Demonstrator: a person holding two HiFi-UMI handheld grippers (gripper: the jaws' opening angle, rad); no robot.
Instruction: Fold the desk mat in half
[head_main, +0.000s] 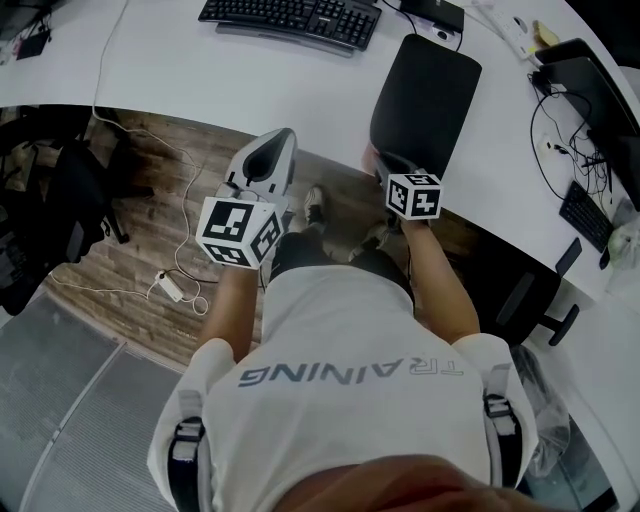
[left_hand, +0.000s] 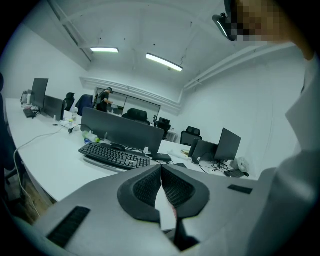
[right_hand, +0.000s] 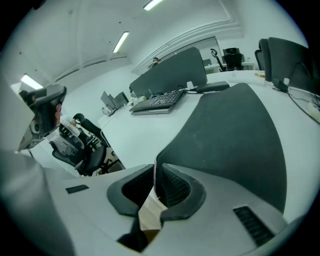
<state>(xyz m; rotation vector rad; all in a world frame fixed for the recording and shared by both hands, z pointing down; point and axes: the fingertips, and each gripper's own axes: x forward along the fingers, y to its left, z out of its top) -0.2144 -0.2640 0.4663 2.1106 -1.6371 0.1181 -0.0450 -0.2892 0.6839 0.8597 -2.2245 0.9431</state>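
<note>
A black desk mat (head_main: 425, 95) lies on the white curved desk (head_main: 180, 80), its near end reaching the desk's front edge. My right gripper (head_main: 398, 178) is at that near end. In the right gripper view the mat (right_hand: 235, 130) stretches away from the right gripper (right_hand: 156, 167), and its thin near edge stands upright between the jaws, which are slightly apart with a dark gap beside the edge. My left gripper (head_main: 280, 138) hangs over the floor, left of the mat and short of the desk edge. The left gripper (left_hand: 161, 167) has its fingertips together with nothing between them.
A black keyboard (head_main: 290, 20) lies at the back of the desk, left of the mat. Dark screens and cables (head_main: 590, 95) crowd the desk's right end. An office chair (head_main: 60, 200) stands at the left, and a power adapter (head_main: 170, 287) with its cord lies on the wooden floor.
</note>
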